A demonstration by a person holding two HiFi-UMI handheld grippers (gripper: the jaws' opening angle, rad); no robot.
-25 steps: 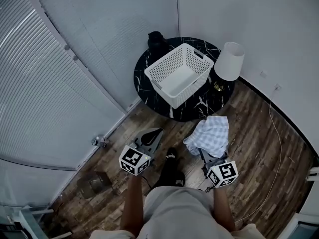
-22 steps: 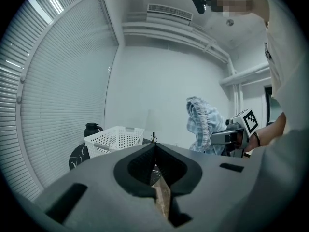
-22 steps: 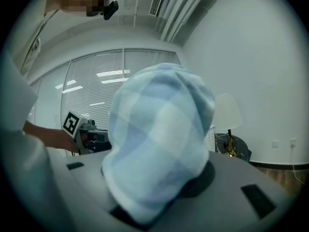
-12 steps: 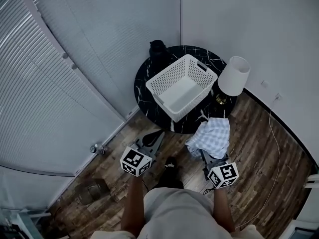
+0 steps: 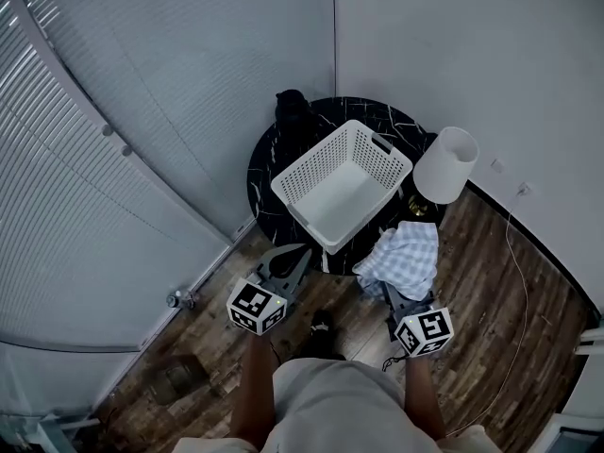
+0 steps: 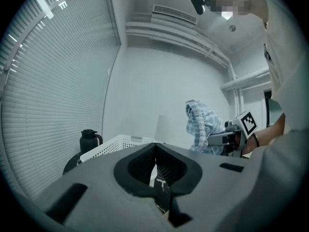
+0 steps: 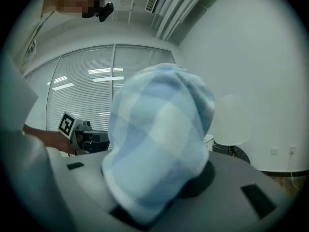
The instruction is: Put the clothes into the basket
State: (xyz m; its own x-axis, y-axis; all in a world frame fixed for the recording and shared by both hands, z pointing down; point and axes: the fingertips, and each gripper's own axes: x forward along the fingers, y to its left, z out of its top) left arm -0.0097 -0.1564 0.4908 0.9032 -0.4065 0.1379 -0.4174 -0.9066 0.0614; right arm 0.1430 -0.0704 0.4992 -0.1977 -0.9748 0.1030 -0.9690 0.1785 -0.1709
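Gripping: the right gripper [image 5: 394, 295] had its jaws closed partway on a pale blue checked cloth [image 5: 406, 258], which bulged up between and over them.
Cloth: it hung in the air just outside the basket [image 5: 311, 173], off the basket's near right side and apart from its rim.
Left gripper [image 5: 294, 255]: its jaws were drawn together with nothing between them, and it hovered just short of the basket's near side.
Basket: white with slotted walls, it sat upright on a round black marbled table [image 5: 267, 201].
Jug [image 5: 291, 111]: black, it stood on the table just beyond the basket's far left corner.
Lamp [image 5: 444, 163]: it had a white shade and stood just right of the basket.
Floor [image 5: 491, 291]: dark wood planks lay on the near side of the basket, under both grippers.
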